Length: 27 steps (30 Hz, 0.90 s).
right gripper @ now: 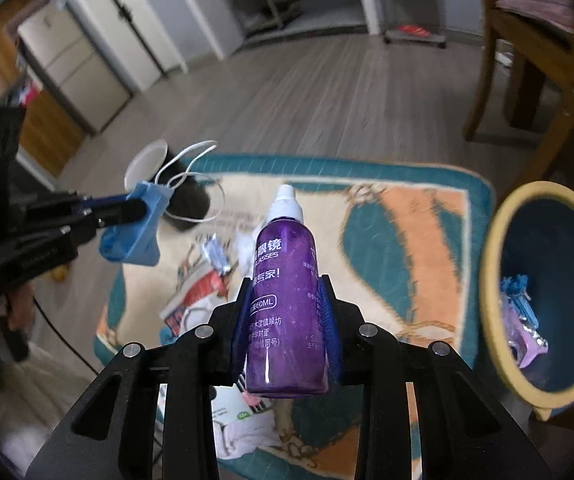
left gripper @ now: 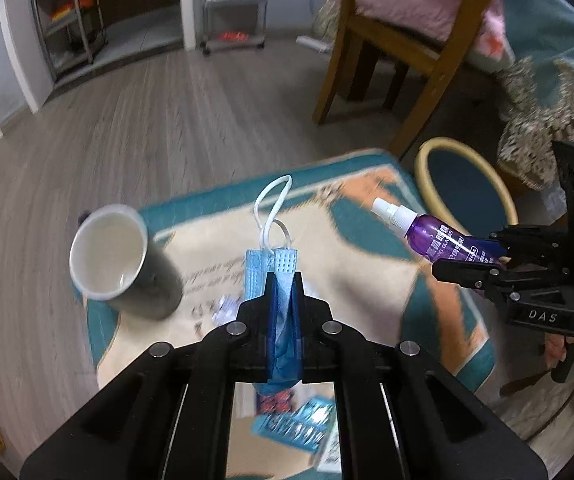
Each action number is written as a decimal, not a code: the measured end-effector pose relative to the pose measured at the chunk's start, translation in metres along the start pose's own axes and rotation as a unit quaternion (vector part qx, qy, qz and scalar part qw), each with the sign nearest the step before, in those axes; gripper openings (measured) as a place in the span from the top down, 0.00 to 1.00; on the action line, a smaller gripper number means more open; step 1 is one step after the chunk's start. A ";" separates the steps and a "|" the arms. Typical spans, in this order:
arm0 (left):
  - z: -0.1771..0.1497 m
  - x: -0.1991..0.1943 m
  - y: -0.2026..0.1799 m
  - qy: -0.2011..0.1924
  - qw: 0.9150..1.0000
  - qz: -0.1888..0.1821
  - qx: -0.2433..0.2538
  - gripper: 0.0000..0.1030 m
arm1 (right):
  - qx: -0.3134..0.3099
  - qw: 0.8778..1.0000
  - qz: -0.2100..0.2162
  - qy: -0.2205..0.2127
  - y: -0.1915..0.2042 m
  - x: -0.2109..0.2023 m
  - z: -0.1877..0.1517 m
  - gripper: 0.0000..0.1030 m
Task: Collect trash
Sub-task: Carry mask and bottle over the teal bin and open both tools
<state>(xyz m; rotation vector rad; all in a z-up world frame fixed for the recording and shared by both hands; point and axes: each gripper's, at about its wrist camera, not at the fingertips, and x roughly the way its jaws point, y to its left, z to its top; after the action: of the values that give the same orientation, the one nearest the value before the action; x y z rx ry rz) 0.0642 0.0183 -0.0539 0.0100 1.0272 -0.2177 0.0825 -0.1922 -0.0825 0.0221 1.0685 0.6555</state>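
Note:
My left gripper (left gripper: 283,280) is shut on a folded blue face mask (left gripper: 273,268), whose white ear loops stick out ahead of the jaws. It hangs above the rug, and the right wrist view shows the left gripper (right gripper: 137,208) with the mask (right gripper: 143,228) at left. My right gripper (right gripper: 285,284) is shut on a purple spray bottle (right gripper: 285,280) with a white nozzle. The left wrist view shows that bottle (left gripper: 435,236) held near the blue bin (left gripper: 467,184). The bin (right gripper: 559,280), yellow-rimmed, stands to the right of the rug with some wrappers inside.
A dark paper cup (left gripper: 127,264) lies tipped at the rug's left edge. Wrappers, packets and tissue (right gripper: 215,256) are strewn on the patterned rug (right gripper: 419,216). A wooden chair (left gripper: 403,48) stands behind the bin. Shelving carts (left gripper: 235,4) line the far wall.

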 end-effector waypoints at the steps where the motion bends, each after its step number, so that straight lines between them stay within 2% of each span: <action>1: 0.002 -0.002 -0.005 -0.009 1.000 -0.003 0.004 0.94 | 0.008 1.000 -0.001 -0.008 -0.007 -0.008 -0.001 0.68; 3: 0.005 -0.002 -0.012 -0.016 1.000 -0.006 0.010 0.94 | 0.020 1.000 -0.004 -0.014 -0.018 -0.015 -0.002 0.68; 8: 0.020 0.011 -0.036 -0.012 0.999 -0.043 0.017 0.94 | 0.050 0.998 -0.011 -0.022 -0.047 -0.029 -0.008 0.68; 13: 0.036 0.027 -0.075 -0.015 0.997 -0.068 0.034 0.94 | 0.084 0.995 -0.028 -0.044 -0.081 -0.048 -0.010 0.68; 15: 0.040 0.033 -0.091 -0.019 0.996 -0.078 0.042 0.94 | 0.102 0.992 -0.046 -0.060 -0.099 -0.064 -0.013 0.68; 21: 0.058 0.064 -0.147 -0.041 0.990 -0.118 0.072 0.94 | 0.159 0.972 -0.144 -0.096 -0.168 -0.103 -0.026 0.68; 23: 0.058 0.083 -0.163 -0.026 0.988 -0.128 0.082 0.94 | 0.181 0.966 -0.164 -0.088 -0.188 -0.099 -0.034 0.68; 27: 0.057 0.119 -0.191 0.000 0.983 -0.161 0.085 0.94 | 0.226 0.960 -0.162 -0.043 -0.217 -0.074 -0.052 0.68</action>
<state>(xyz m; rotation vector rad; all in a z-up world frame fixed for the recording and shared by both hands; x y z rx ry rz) 0.1369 -0.1958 -0.1076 -0.0012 1.0049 -0.6012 0.1227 -0.4206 -0.1188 0.2642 1.0884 0.1055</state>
